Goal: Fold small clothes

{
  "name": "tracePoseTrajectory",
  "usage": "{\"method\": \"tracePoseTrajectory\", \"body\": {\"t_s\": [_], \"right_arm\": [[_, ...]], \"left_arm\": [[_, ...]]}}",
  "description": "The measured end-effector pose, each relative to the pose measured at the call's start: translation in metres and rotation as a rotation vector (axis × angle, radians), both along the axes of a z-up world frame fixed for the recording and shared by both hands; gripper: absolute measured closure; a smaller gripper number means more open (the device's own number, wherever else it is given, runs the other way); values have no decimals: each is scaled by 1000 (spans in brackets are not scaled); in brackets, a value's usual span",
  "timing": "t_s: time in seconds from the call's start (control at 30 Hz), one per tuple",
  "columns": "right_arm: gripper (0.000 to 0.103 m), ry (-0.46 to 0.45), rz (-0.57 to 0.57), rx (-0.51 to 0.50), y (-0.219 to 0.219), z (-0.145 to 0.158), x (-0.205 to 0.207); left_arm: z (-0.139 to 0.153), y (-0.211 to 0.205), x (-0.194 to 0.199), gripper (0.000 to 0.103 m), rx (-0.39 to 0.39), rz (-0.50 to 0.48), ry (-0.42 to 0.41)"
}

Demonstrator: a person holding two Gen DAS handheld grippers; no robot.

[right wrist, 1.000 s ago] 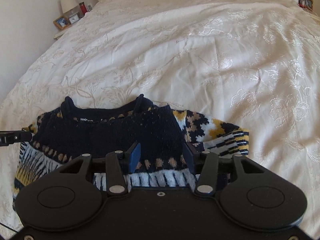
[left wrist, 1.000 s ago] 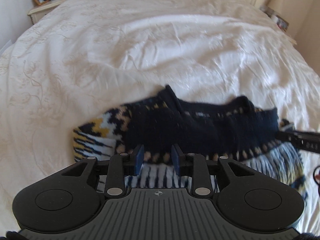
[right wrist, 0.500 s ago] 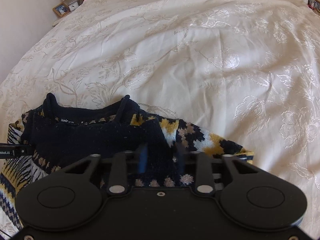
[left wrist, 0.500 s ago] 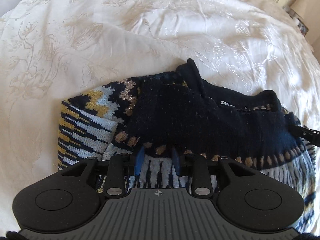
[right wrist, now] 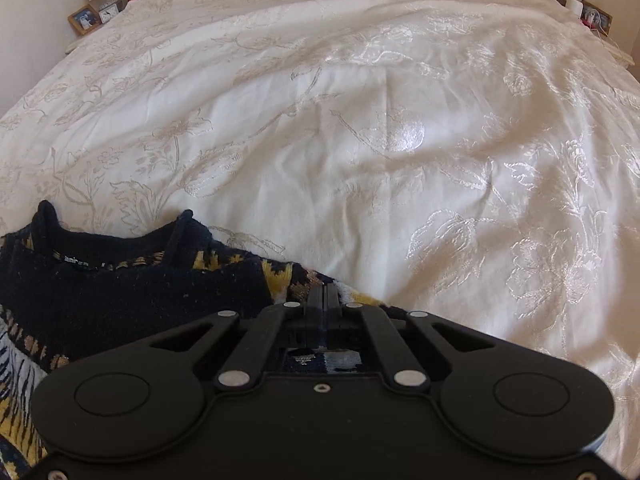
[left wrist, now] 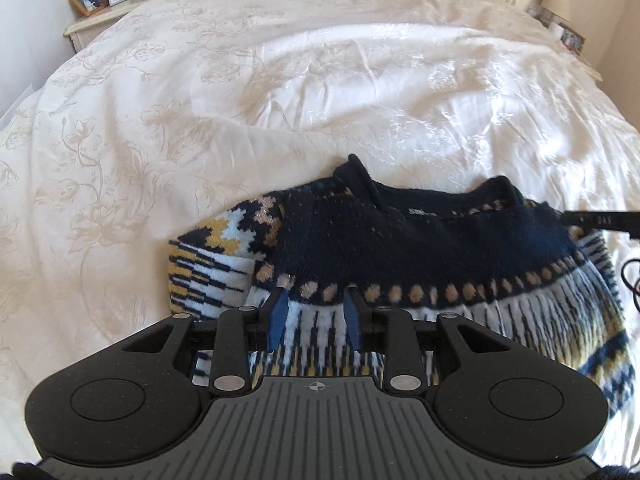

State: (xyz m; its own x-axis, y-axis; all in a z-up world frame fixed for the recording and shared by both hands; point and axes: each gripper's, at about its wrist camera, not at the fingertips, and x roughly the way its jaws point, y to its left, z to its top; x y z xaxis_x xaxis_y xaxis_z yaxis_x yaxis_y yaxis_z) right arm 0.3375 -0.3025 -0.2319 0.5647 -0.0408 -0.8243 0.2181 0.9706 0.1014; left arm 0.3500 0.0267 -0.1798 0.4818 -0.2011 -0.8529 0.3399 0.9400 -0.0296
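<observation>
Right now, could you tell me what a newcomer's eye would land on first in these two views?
The patterned knit sweater, navy, yellow and pale blue, lies at the near edge of the white embroidered bedspread, its navy collar toward the pillows. The left tongs stand open over its striped part, while the right tongs are closed at its sleeve end. A framed photo sits on the far-left nightstand.

A home bedroom: a wide bed [left wrist: 320, 92] under a cream floral bedspread, bedside table [left wrist: 92, 26] with framed photo [left wrist: 86, 0].
</observation>
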Motion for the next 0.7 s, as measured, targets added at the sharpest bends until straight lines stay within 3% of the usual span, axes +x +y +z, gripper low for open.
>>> {"method": "tracePoseTrajectory", "body": {"t_s": [0.1,0.33,0.37,0.43,0.47,0.5,0.7], "right_arm": [[87,-42,24,20,7,16,-12],[86,-71,99,64,50,34,-46],[83,-66,118,65,59,34,-50],[65,-59,160,66,77,34,-58],[54,-59,177,66,86,34,-63],[50,-61,195,67,94,35,-67],[48,-48,324,32,148,31,-77]], "left_arm": [[-4,-1,-24,73,26,-51,21],[-30,-3,-60,73,95,-112,98],[-36,-3,-60,73,122,-109,110],[-49,1,-61,72,190,-93,155],[-53,6,-60,72,192,-86,168],[-54,11,-60,72,179,-78,169],[-54,23,-62,71,157,-67,173]]}}
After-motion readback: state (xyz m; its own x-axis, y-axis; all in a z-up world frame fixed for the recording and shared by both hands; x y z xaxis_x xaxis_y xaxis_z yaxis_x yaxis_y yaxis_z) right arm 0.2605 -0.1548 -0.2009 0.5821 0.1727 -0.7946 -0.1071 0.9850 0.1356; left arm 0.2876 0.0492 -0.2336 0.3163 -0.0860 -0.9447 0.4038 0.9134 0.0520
